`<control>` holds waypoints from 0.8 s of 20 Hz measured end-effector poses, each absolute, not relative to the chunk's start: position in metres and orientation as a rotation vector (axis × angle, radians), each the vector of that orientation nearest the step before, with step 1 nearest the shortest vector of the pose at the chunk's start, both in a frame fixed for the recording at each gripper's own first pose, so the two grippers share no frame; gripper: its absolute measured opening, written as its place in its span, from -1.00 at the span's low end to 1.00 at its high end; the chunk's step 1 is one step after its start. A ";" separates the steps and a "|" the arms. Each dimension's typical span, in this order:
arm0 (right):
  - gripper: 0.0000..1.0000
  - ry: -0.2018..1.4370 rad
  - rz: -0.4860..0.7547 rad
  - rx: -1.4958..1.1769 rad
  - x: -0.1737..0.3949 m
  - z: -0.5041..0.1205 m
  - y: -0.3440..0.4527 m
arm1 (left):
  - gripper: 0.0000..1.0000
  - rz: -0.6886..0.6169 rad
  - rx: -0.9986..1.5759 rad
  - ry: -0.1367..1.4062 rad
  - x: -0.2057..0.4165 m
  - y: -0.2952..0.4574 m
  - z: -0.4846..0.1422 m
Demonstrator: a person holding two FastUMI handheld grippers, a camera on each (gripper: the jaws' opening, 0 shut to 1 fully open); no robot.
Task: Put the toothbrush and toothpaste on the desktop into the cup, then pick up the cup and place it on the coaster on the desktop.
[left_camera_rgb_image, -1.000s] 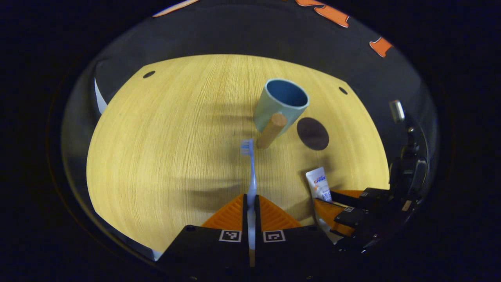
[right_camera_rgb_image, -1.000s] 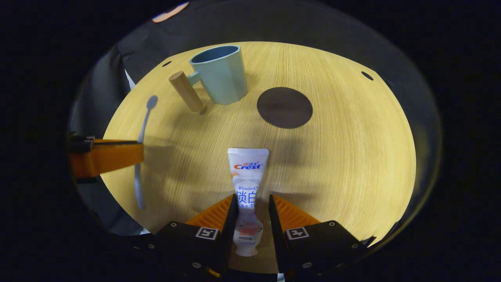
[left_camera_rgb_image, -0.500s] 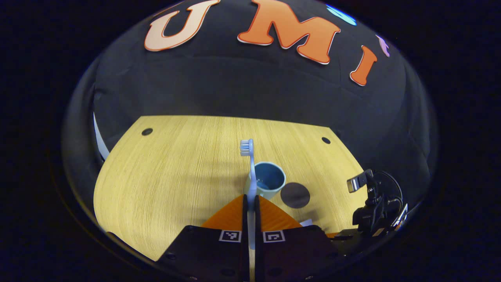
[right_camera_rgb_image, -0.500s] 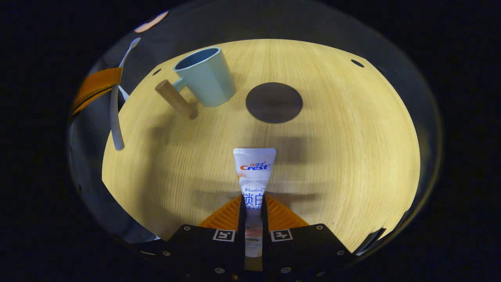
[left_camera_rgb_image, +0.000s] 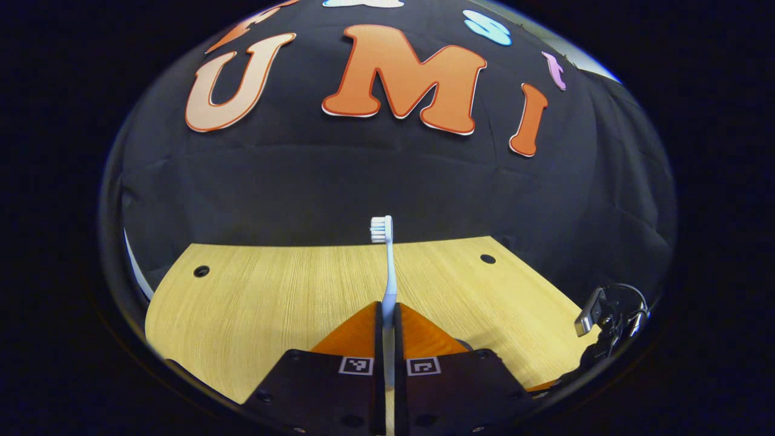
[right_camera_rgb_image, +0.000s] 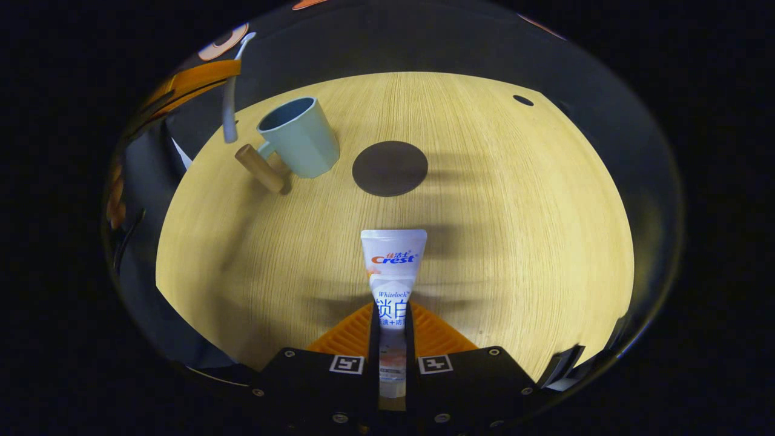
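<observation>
Left hand-held gripper (left_camera_rgb_image: 387, 315) pinching toothbrush (left_camera_rgb_image: 387, 266) by handle, bristles up, lifted above table (left_camera_rgb_image: 272, 290). In right gripper view same toothbrush hangs at far left, above cup's handle side. Right hand-held gripper (right_camera_rgb_image: 392, 321) pressed onto toothpaste (right_camera_rgb_image: 393, 266), tube's flat end pointing far, over near part of table. Cup (right_camera_rgb_image: 298, 138) upright, far left, wooden handle toward near-left. Coaster (right_camera_rgb_image: 390, 168) just right of cup, apart from it, bare.
</observation>
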State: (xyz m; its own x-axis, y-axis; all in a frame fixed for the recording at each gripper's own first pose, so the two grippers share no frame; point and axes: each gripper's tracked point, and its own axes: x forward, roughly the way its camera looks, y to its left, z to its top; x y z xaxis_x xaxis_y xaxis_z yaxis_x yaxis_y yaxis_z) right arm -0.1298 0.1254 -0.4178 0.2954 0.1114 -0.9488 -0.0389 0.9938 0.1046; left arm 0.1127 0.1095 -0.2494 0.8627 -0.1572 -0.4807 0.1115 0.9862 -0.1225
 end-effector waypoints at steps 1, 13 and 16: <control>-0.63 1.260 0.097 0.067 -0.129 -0.417 0.125 | -0.89 -0.145 -0.083 0.486 0.119 0.110 -0.249; -0.63 1.145 0.058 0.122 -0.115 -0.399 0.123 | -0.89 -0.183 -0.010 0.426 0.149 0.091 -0.309; -0.64 1.132 0.062 0.126 -0.116 -0.401 0.123 | -0.89 -0.175 0.009 0.465 0.144 0.092 -0.327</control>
